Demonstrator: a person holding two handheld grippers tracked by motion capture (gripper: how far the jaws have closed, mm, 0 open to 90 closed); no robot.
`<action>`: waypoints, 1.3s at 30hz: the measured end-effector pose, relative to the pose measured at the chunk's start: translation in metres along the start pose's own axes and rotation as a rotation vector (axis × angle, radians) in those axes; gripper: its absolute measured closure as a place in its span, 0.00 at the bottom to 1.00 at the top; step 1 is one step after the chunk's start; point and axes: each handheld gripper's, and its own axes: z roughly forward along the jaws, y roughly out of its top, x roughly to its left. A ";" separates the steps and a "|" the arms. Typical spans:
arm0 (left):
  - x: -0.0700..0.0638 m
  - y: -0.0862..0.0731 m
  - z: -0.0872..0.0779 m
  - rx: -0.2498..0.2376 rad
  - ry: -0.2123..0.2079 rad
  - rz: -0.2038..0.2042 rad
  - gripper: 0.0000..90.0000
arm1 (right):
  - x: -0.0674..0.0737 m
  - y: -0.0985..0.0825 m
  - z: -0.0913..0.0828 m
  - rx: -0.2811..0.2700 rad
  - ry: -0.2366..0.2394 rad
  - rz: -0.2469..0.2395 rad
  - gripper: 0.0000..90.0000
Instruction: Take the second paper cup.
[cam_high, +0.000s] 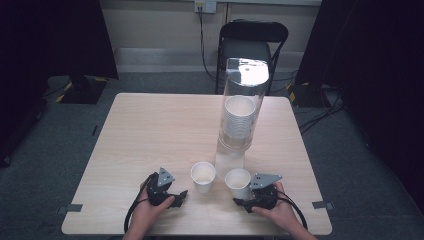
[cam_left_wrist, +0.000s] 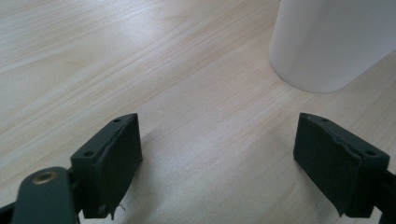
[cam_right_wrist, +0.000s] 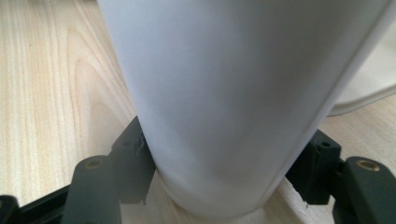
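Two white paper cups stand upright near the table's front edge. My left gripper lies open on the wood, nothing between its jaws. The left cup stands just ahead and to the right of them, apart. My right gripper is shut on the base of the right cup, with both pads pressed to its sides. That cup rests on the table.
A tall clear tube dispenser holding a stack of white cups stands just behind the two cups. The light wooden table has bare room to the left and back. A black folding chair stands beyond the far edge.
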 end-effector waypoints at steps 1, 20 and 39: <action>0.000 0.000 0.000 0.000 0.000 0.000 0.16 | 0.000 0.000 0.000 0.000 0.000 0.000 0.38; 0.000 0.000 0.001 -0.001 -0.005 -0.008 0.16 | 0.006 0.001 0.001 0.007 0.013 -0.029 0.37; 0.001 0.001 0.001 0.003 -0.004 0.003 0.15 | 0.012 0.001 0.003 0.018 -0.006 -0.020 0.25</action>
